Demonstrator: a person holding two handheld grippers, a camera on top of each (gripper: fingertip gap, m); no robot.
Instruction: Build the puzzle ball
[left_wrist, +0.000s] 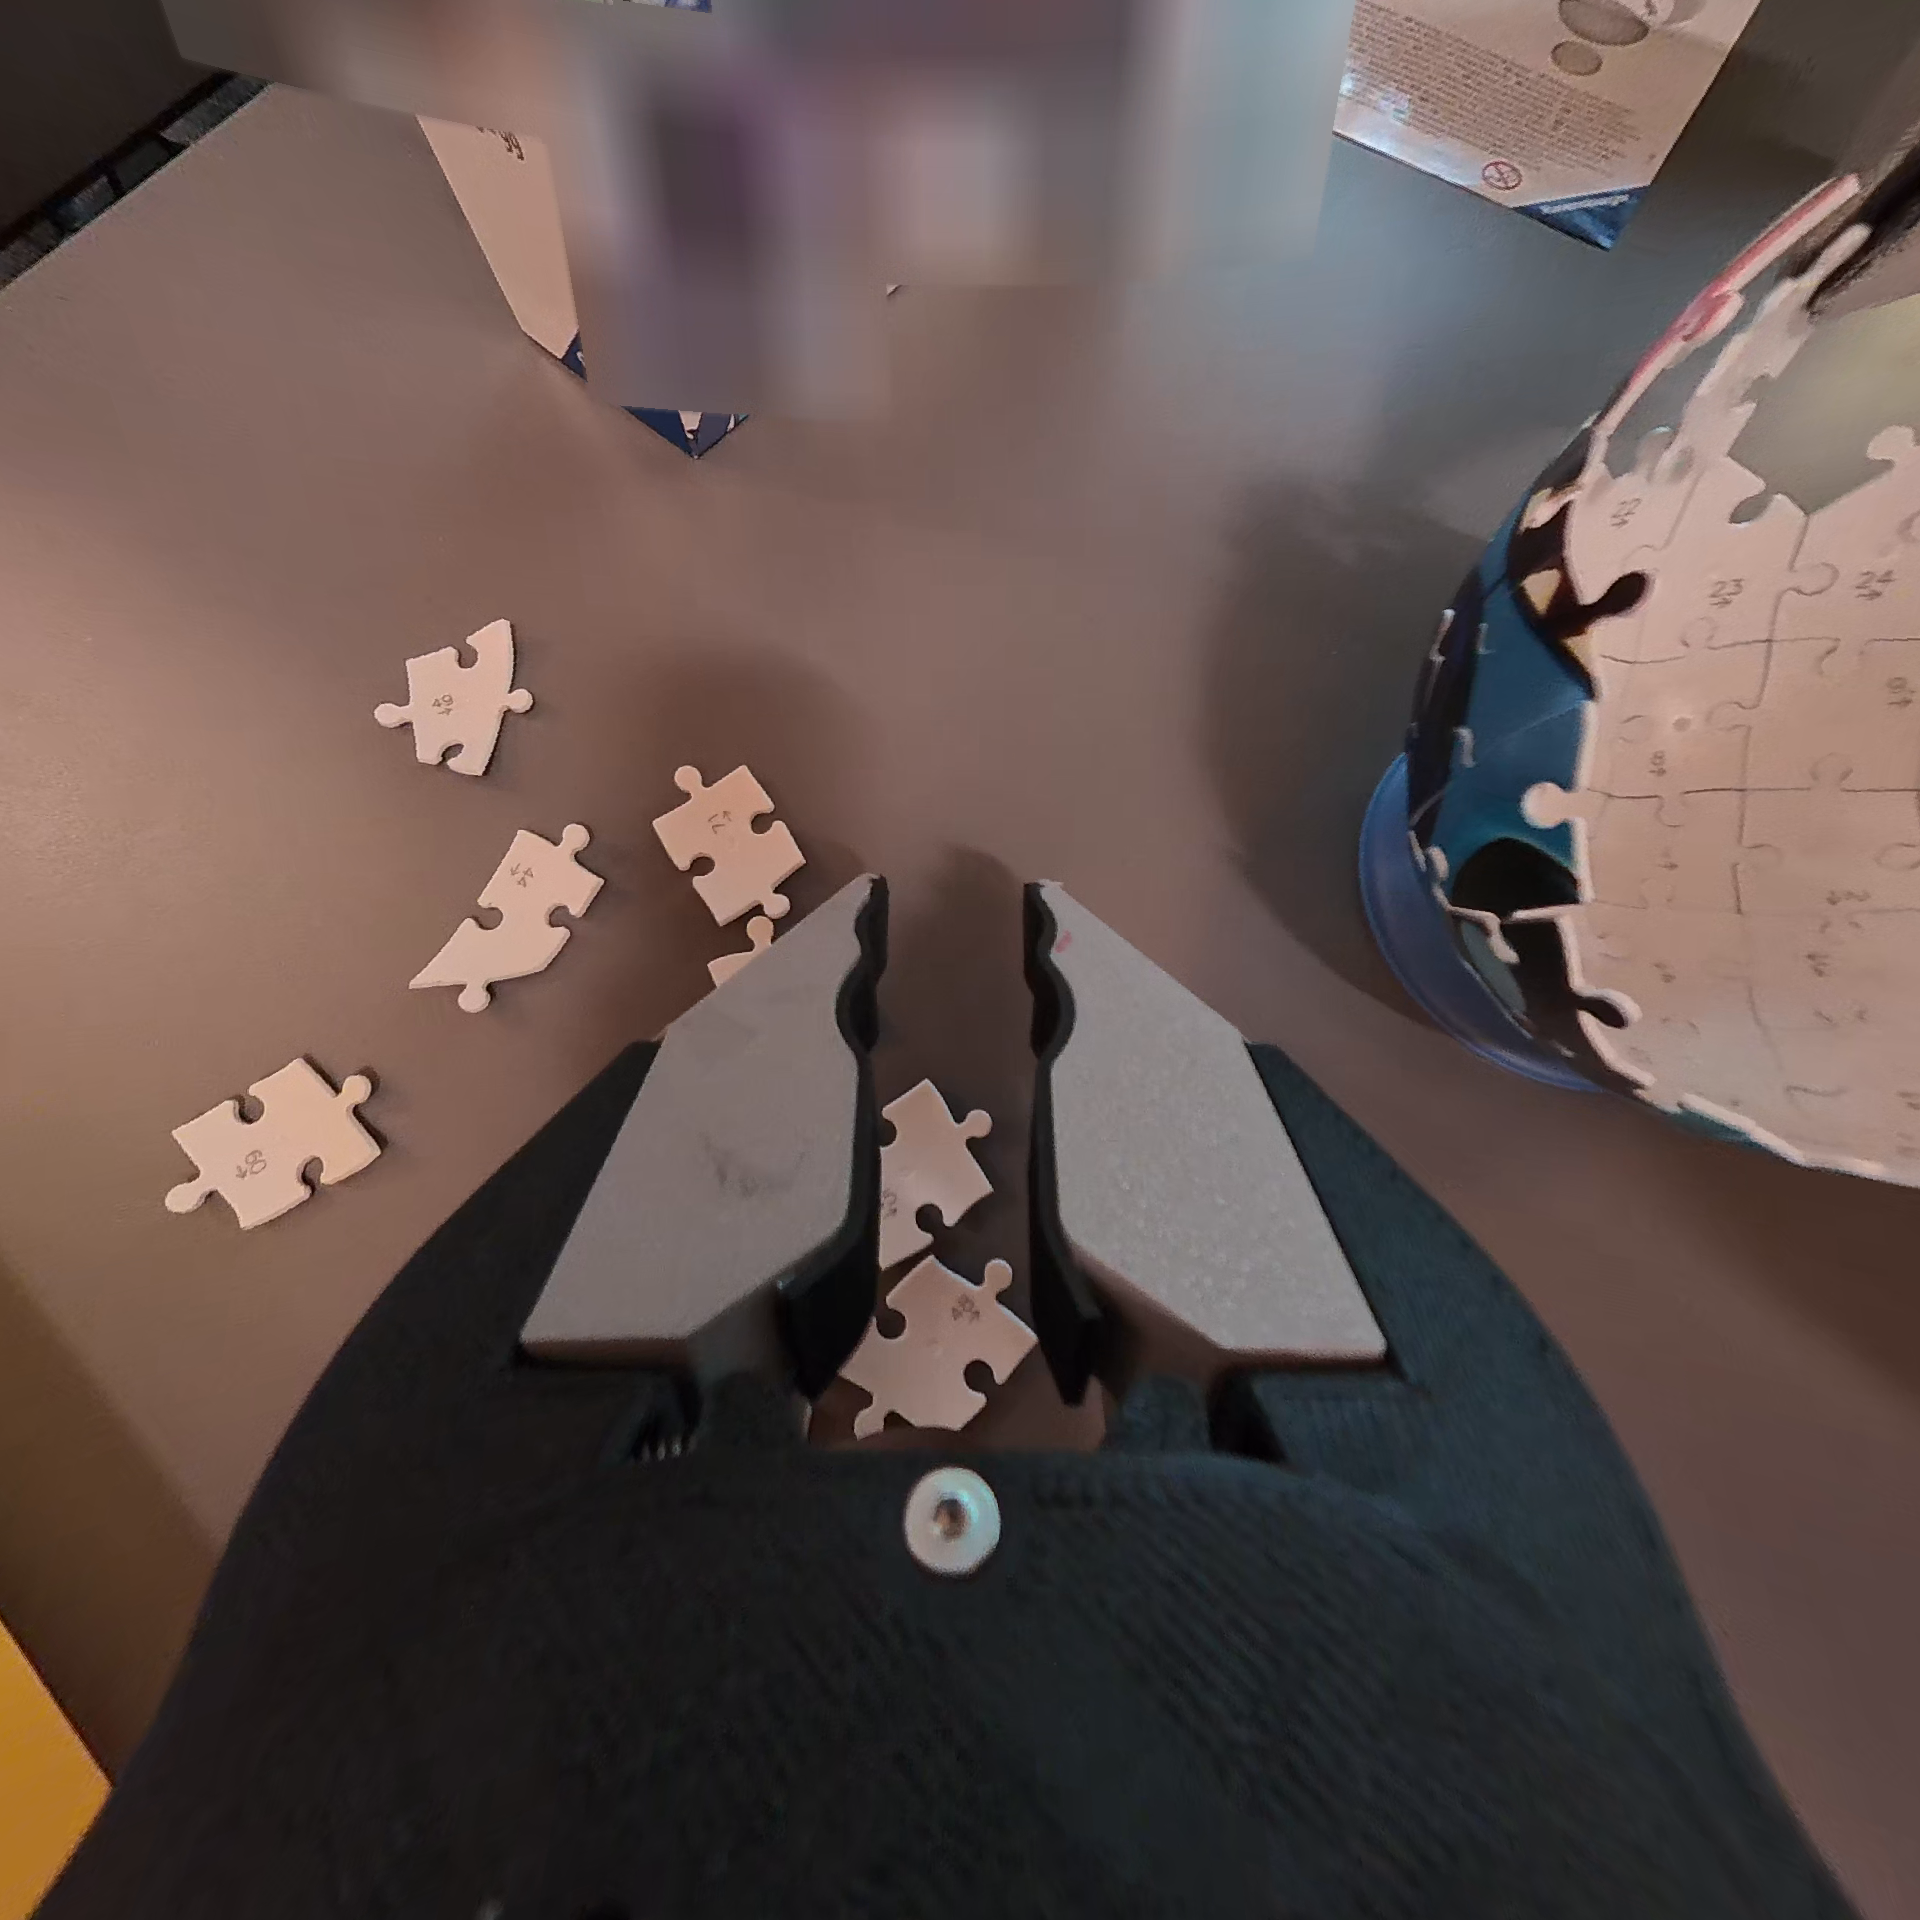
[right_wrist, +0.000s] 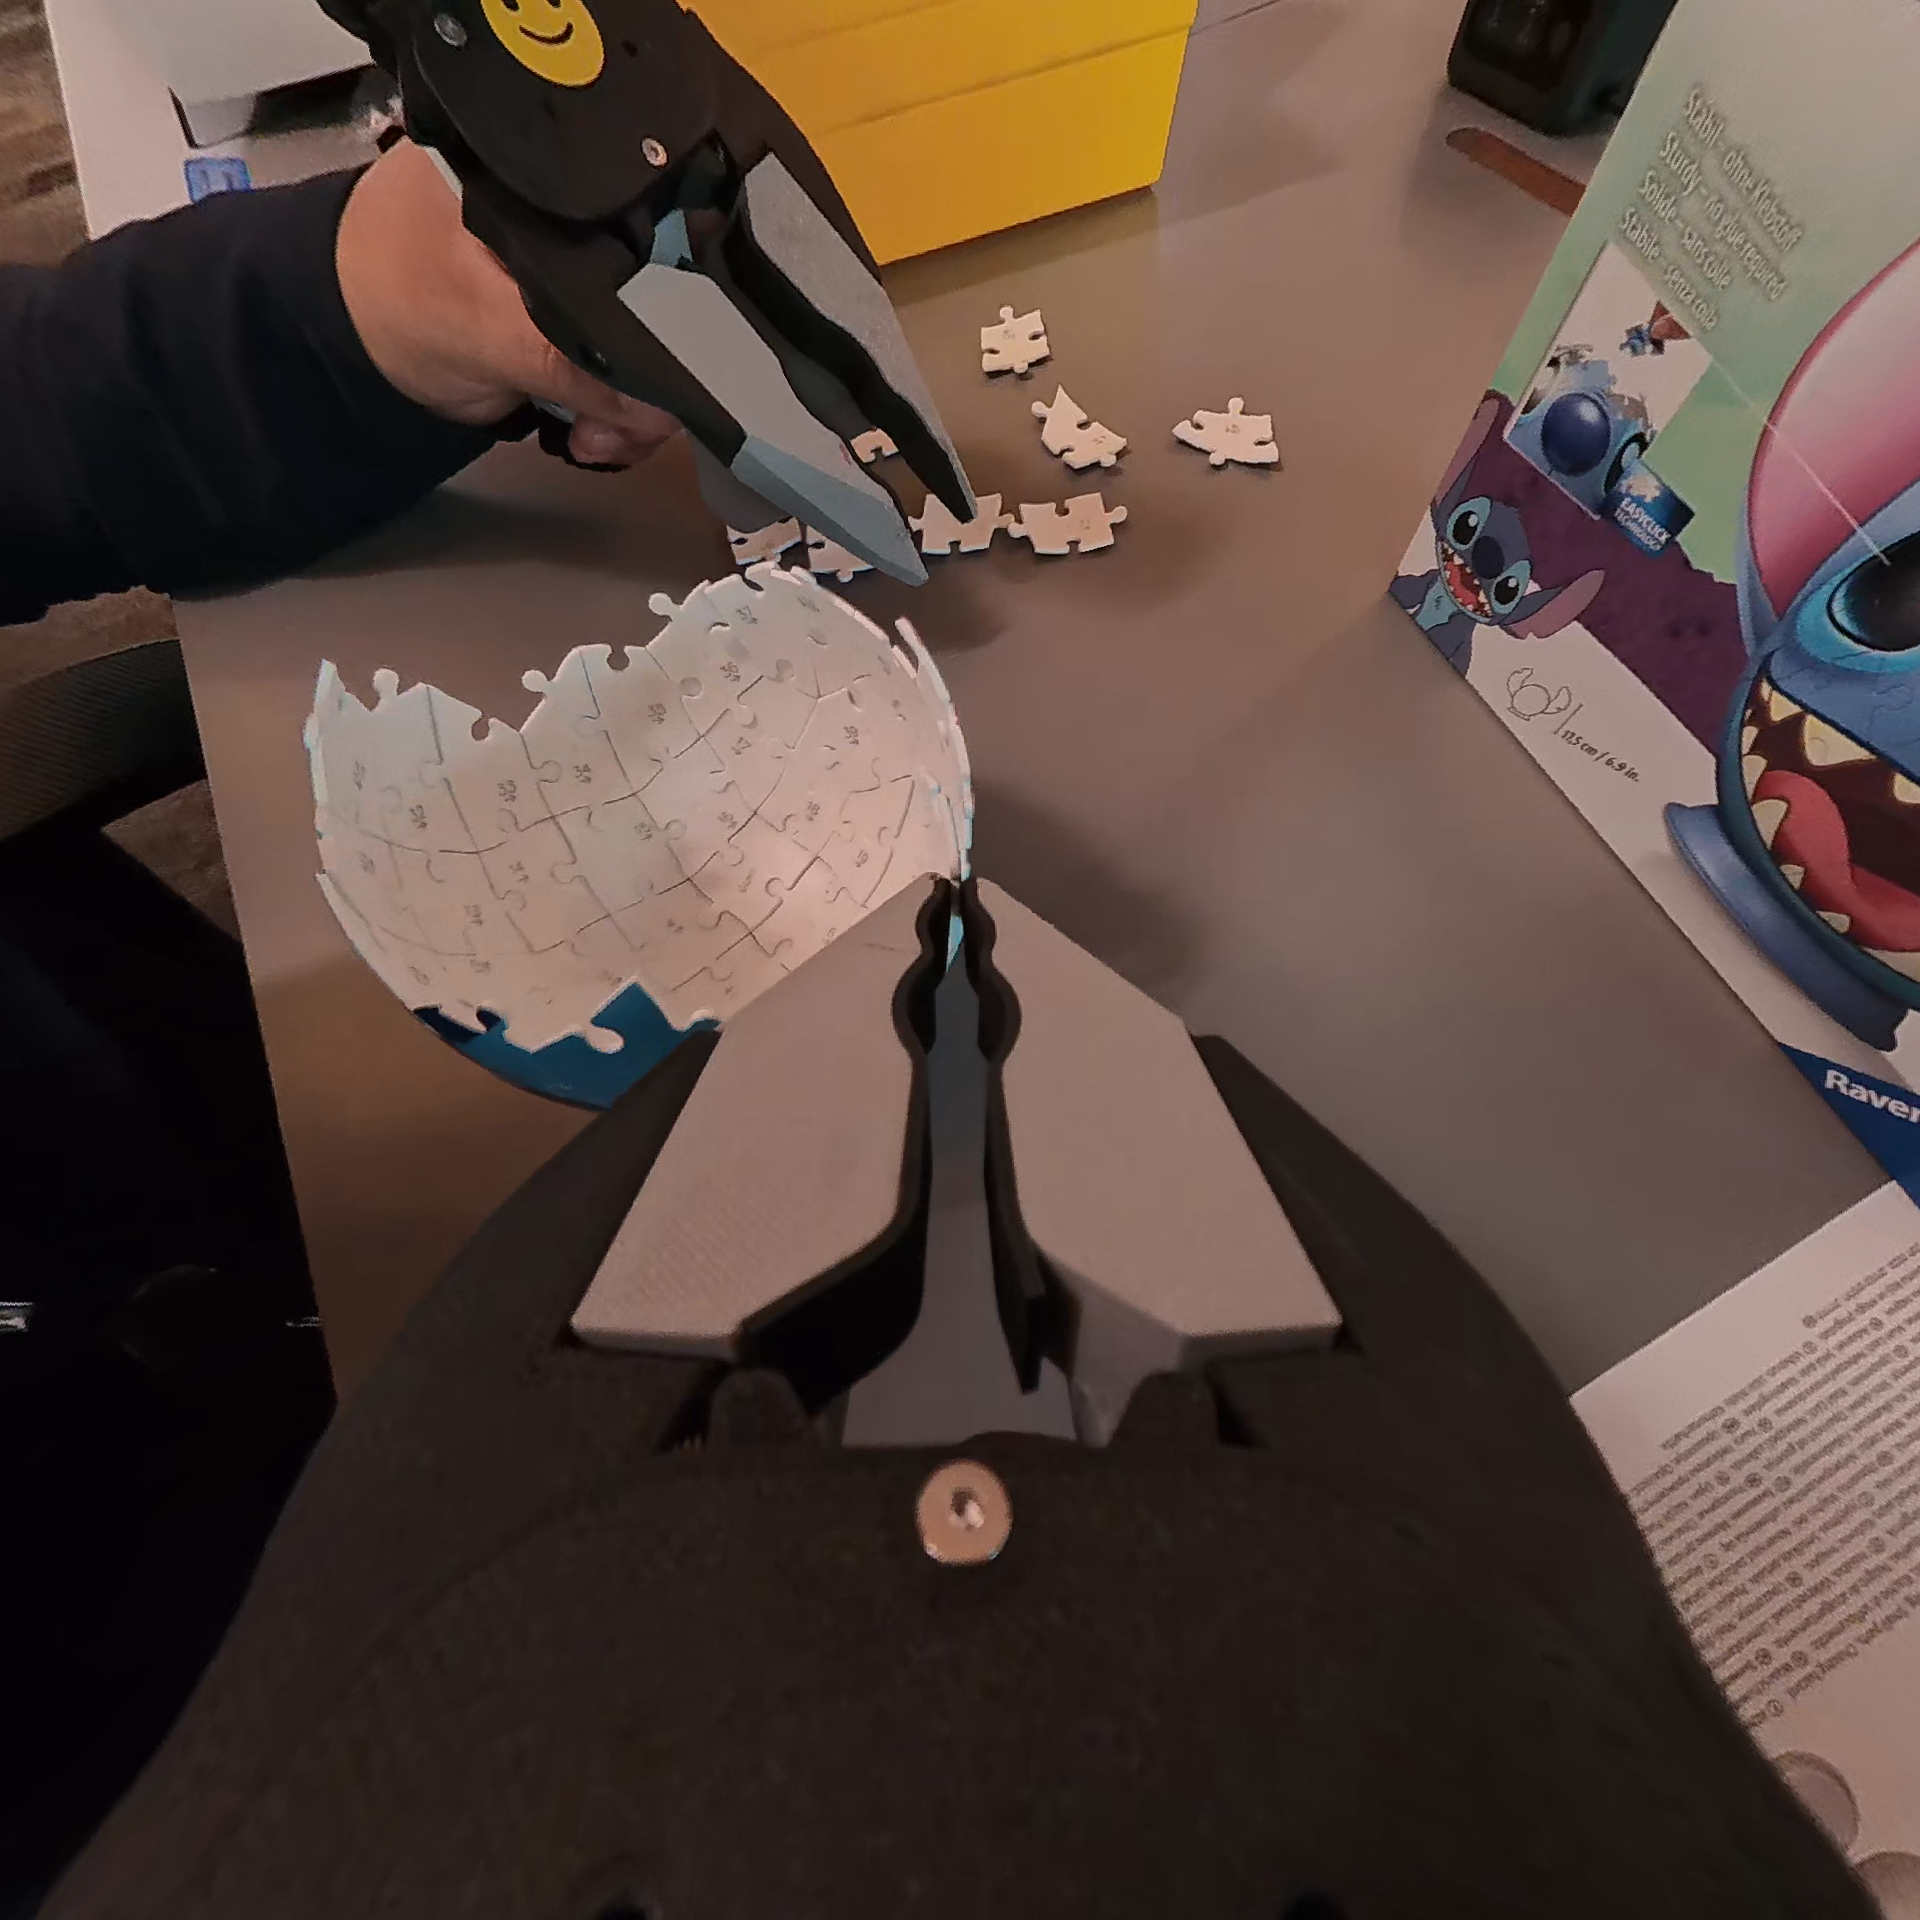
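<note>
Your left gripper (left_wrist: 956, 899) hangs narrowly parted, empty; right gripper (right_wrist: 957, 891) pinches the brittle half-built puzzle ball (right_wrist: 623, 821) at its 4 o'clock rim; loose pieces (left_wrist: 727, 836) are thin, light, so take edges.

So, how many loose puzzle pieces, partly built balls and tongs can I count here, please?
Loose puzzle pieces: 8, some partly hidden under the left tongs
Partly built puzzle ball: 1
Tongs: 2, the left tongs and the right tongs
Total: 11
</note>
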